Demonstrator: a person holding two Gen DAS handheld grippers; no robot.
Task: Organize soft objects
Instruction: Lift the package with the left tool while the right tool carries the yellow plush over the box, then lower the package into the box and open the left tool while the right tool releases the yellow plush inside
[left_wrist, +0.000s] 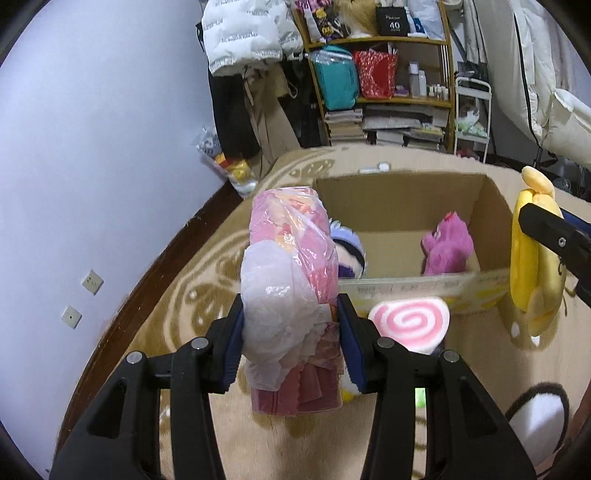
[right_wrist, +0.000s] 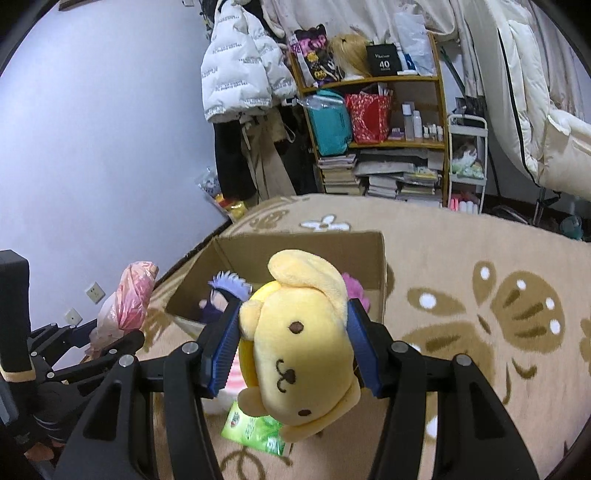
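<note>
Holding a pink toy wrapped in crinkled plastic (left_wrist: 291, 295), the left gripper (left_wrist: 291, 339) has its blue pads pressed on both sides of the bundle, which stands up past the fingertips and hides part of the cardboard box (left_wrist: 406, 206) behind it; the right gripper (right_wrist: 295, 343) is clamped on a yellow dog plush (right_wrist: 299, 339), face up toward the camera, one floppy ear folded over the top of its head; both loads hang above the beige patterned rug (right_wrist: 461, 258), short of the box.

Open box on the rug, flaps up; inside, a magenta plush (left_wrist: 447, 247) against the right wall and a doll with pale purple hair (right_wrist: 225, 291) at the left; near wall of the box stands between the grippers and the interior.

On the rug just before the box, a pink-and-white swirl cushion (left_wrist: 410, 321), partly hidden by the left gripper's right finger; a green packet (right_wrist: 258, 432) lies under the yellow plush; a black-and-white soft item (left_wrist: 539, 417) at the lower right edge of the left view.

Farther back: wooden shelf (right_wrist: 439, 110) crammed with bags, bottles and stacked books; white puffer jacket (right_wrist: 240, 70) hanging beside it; white trolley (right_wrist: 467, 158) to the right; pale wall with two sockets (left_wrist: 92, 282) at left.
</note>
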